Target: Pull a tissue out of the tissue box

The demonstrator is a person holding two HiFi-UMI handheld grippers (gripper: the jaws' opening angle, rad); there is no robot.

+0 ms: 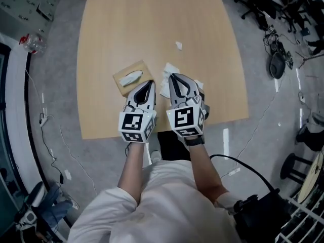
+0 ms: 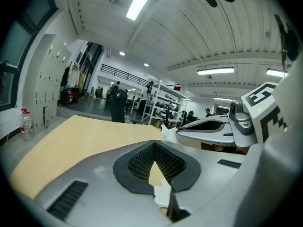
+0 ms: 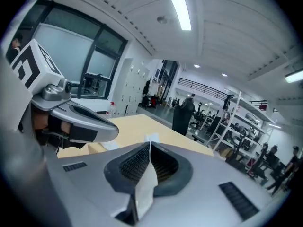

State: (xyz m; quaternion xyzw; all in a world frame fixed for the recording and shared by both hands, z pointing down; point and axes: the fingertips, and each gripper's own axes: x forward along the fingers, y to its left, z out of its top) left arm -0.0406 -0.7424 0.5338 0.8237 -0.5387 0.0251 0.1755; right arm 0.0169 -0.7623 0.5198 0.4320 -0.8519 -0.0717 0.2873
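A flat tan tissue box [image 1: 123, 83] lies on the wooden table [image 1: 152, 24], with a white tissue [image 1: 133, 76] poking from its top slot. My left gripper [image 1: 150, 82] [image 2: 154, 143] hovers at the box's right corner, its jaws meeting at the tips with nothing gripped. Just to its right, my right gripper [image 1: 171, 77] [image 3: 149, 143] is shut on a loose white tissue [image 1: 167, 70] [image 3: 146, 186]. That sheet runs along the seam between the jaws and sticks out past the tips. The two grippers are side by side, nearly touching.
A small white tissue scrap [image 1: 178, 45] lies farther back on the table. The table's near edge [image 1: 111, 131] is just below the grippers. On the floor are a water bottle [image 1: 33, 42] at left and cables and chair bases [image 1: 277, 64] at right.
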